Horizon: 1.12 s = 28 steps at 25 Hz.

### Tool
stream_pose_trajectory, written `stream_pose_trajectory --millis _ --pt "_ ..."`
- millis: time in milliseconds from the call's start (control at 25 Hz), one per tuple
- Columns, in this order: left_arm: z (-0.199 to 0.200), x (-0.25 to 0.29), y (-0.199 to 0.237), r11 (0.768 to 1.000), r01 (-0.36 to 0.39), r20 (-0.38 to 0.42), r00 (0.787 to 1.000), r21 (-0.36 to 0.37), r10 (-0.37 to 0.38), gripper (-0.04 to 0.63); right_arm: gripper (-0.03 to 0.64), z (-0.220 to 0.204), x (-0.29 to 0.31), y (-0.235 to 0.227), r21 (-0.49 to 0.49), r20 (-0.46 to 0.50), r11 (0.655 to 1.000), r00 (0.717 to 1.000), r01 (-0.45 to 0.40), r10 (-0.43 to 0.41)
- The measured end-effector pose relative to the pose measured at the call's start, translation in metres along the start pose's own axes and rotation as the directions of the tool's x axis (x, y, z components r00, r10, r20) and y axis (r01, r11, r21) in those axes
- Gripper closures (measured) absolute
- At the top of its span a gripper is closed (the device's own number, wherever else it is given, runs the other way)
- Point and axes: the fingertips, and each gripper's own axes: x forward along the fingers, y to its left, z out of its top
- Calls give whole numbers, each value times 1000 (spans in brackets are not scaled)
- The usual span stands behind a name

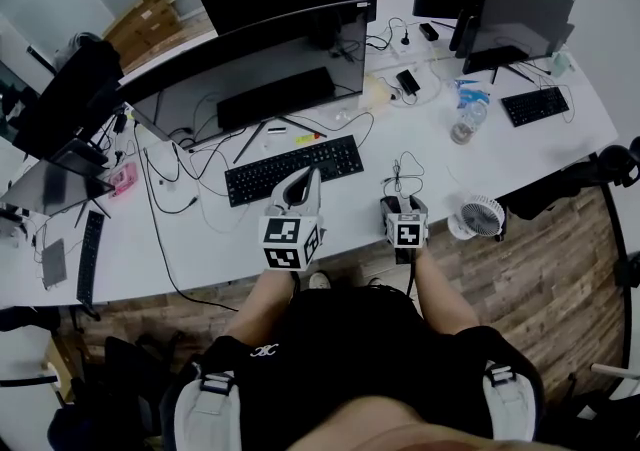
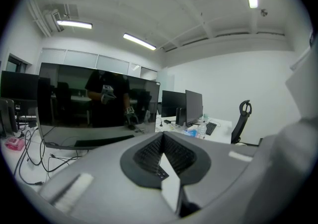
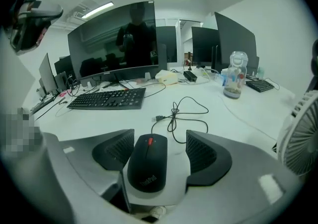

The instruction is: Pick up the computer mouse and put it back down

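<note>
Lying flat on the white desk (image 3: 248,118), the black computer mouse (image 3: 147,164) sits between the fingers (image 3: 201,153) of the right gripper (image 3: 160,141), which stand wide apart. It is closer to one finger than the other, and neither pad presses on it. Its cable (image 3: 181,111) curls on the desk just beyond the fingertips, with a black keyboard (image 3: 107,98) farther out. The left gripper (image 2: 163,156) has its fingers closed together on nothing, raised off the desk and pointing toward a monitor (image 2: 99,109).
</note>
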Motion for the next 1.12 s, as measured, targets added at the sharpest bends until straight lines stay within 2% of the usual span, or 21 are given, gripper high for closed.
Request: stream_pose_trajectory --millis 440,640,800,1120 --pt "-5 -4 5 1000 -22 -5 1000 -7 22 543 319 -28 11 16 -13 -85 997 994 -76 75" --pt "-8 -5 5 1000 -22 -9 1000 -13 22 543 319 -47 13 17 -49 -137 997 989 -56 49" --pt "-10 -6 6 1000 -21 -14 1000 -14 21 542 336 -48 9 18 -36 -138 999 990 -40 35" --pt "-11 -8 4 1000 -15 -16 1000 -10 15 543 341 -41 1 14 -78 -120 996 993 -32 23"
